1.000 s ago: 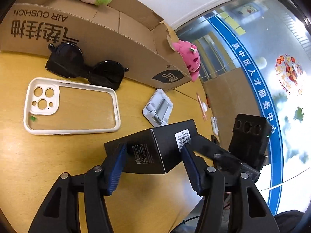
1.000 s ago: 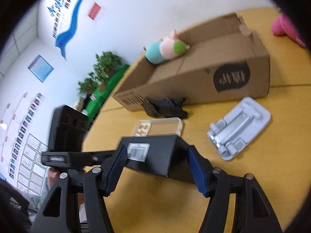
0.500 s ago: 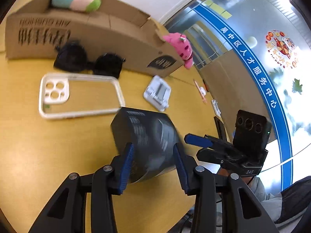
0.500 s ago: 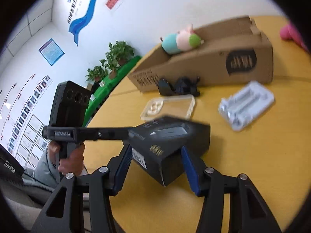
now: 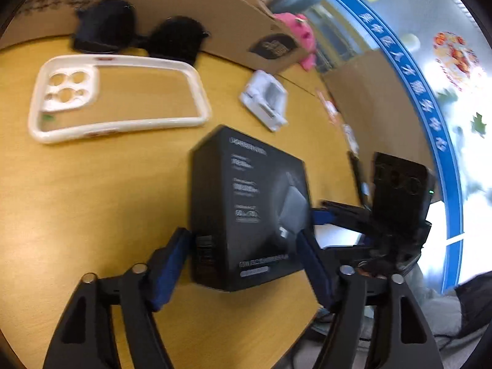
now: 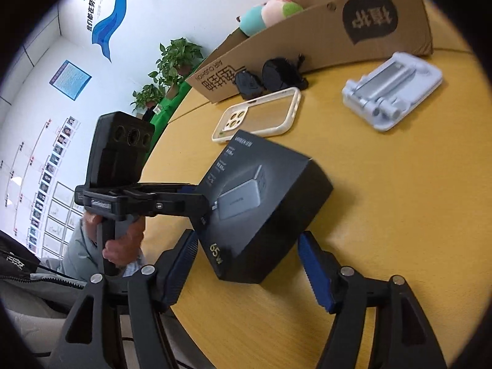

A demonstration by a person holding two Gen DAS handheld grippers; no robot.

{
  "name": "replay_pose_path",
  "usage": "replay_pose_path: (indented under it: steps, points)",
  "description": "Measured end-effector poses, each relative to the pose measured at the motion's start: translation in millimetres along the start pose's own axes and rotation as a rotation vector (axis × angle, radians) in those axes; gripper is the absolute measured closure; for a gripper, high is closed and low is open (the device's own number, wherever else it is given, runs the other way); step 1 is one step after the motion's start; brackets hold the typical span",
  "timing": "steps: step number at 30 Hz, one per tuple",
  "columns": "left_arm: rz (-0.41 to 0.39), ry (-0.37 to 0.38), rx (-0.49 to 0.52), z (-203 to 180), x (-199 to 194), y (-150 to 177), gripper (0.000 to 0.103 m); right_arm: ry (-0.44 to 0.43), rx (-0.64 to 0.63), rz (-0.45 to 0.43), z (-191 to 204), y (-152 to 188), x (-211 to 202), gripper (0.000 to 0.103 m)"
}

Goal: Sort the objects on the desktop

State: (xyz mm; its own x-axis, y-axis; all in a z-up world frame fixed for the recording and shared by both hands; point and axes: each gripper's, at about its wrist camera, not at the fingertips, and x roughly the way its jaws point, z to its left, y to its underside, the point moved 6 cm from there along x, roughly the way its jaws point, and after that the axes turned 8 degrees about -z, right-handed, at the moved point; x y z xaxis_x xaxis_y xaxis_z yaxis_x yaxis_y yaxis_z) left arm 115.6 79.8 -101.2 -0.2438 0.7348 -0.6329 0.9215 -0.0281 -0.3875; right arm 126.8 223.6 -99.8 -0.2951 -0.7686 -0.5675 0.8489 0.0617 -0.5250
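Plush toy (image 6: 269, 15) lies in cardboard box (image 6: 323, 37); charger box (image 6: 261, 206) on table (image 6: 399, 215).

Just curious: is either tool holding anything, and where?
The left gripper clamps the black box by its sides; the right gripper holds nothing.

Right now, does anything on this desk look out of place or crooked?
Yes. The black charger box looks off level, tilted in the left gripper and not flat on the yellow table. Behind it, a plush toy is perched on top of the cardboard carton, which seems an odd spot.
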Motion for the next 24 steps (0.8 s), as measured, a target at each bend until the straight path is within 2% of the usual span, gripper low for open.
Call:
replay_pose_path:
  steps: [2, 4, 9, 12, 15, 18, 21, 24]
  points:
    - [-0.011, -0.018, 0.035, -3, 1, 0, 0.025, 0.064, -0.078, -0.015, 5, 2, 6, 0.028]
    - [-0.020, -0.054, 0.066, -4, 0, 0, 0.034, 0.106, -0.127, -0.027, 10, 2, 7, 0.028]
    - [-0.099, -0.042, 0.121, -20, -20, -6, 0.054, 0.183, -0.174, -0.116, 18, -10, -6, 0.028]
    - [-0.156, -0.053, 0.134, -29, -33, -18, 0.055, 0.189, -0.178, -0.178, 26, -22, -18, 0.031]
    - [-0.199, -0.086, 0.153, -34, -41, -29, 0.055, 0.229, -0.239, -0.221, 38, -33, -23, 0.035]
    - [-0.219, -0.109, 0.166, -36, -45, -36, 0.053, 0.253, -0.275, -0.264, 47, -46, -29, 0.040]
    - [-0.234, -0.099, 0.151, -32, -50, -40, 0.052, 0.285, -0.328, -0.315, 60, -61, -35, 0.043]
    - [-0.267, -0.113, 0.135, -29, -56, -49, 0.052, 0.308, -0.362, -0.318, 68, -75, -26, 0.046]
